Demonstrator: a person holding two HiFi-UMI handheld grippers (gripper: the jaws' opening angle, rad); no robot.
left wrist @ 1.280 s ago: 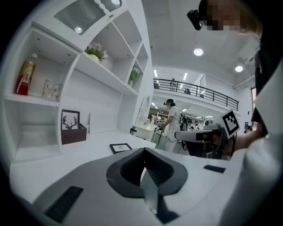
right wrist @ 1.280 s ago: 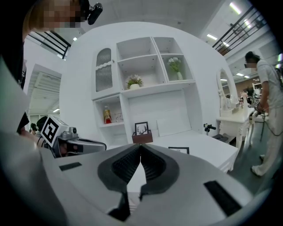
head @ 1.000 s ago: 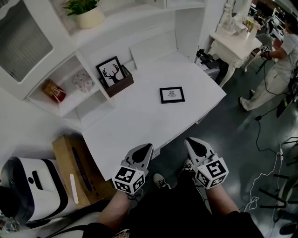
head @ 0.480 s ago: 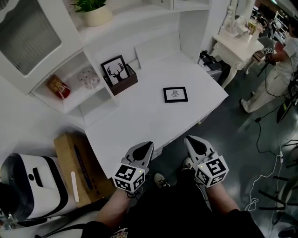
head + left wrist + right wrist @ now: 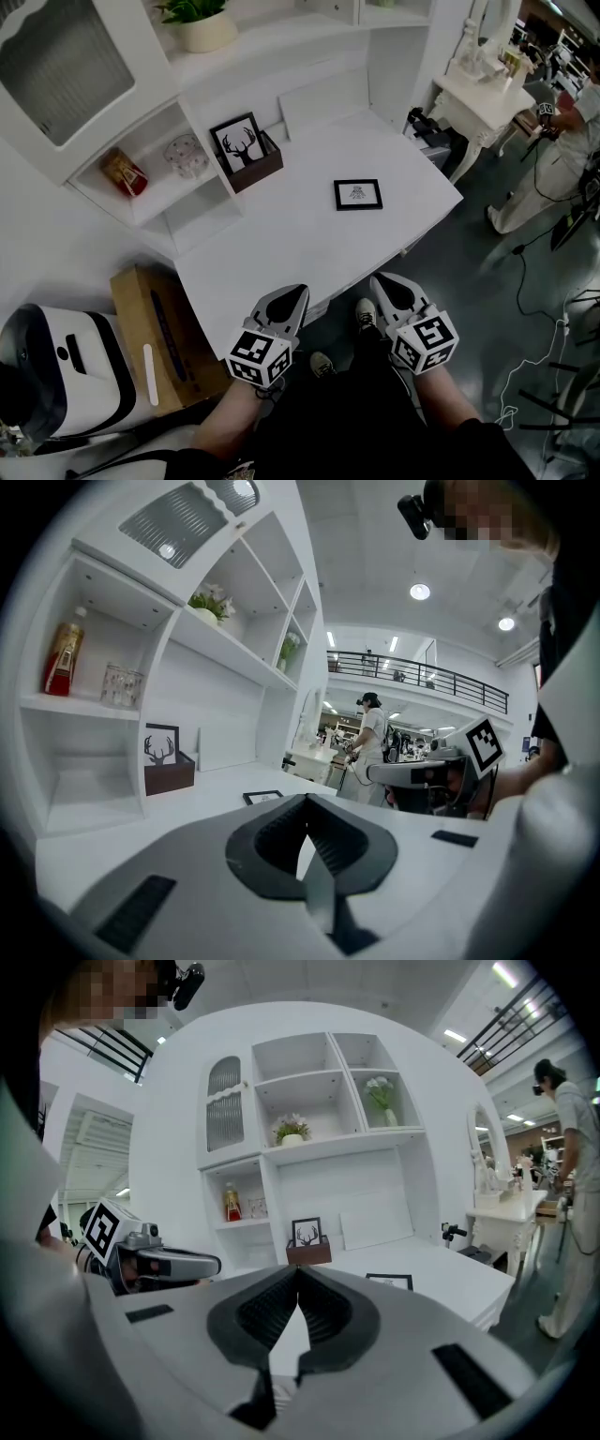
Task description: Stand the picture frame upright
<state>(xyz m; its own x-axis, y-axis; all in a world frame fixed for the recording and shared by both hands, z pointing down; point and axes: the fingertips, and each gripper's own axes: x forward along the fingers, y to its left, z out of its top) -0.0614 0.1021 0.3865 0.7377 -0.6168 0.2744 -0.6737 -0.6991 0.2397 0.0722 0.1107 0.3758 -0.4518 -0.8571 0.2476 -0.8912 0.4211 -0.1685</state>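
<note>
The small black picture frame [image 5: 358, 194] lies flat, face up, on the white desk [image 5: 281, 253], toward the desk's right edge and apart from everything else on it. At the back left corner of the desk a deer print [image 5: 236, 143] leans upright in a brown wooden box [image 5: 255, 163], right beside the open shelves where a red bottle [image 5: 123, 173] and a glass jar [image 5: 187, 156] sit. The person stands off the near edge of the desk with both tools held low in front of the body, side by side and well apart from the frame. The left gripper [image 5: 298, 294] has its jaws pressed together with nothing between them, and the right gripper [image 5: 379, 282] is the same, tips closed and empty. A cardboard box [image 5: 150, 337] stands on the floor beside the desk's left edge
</note>
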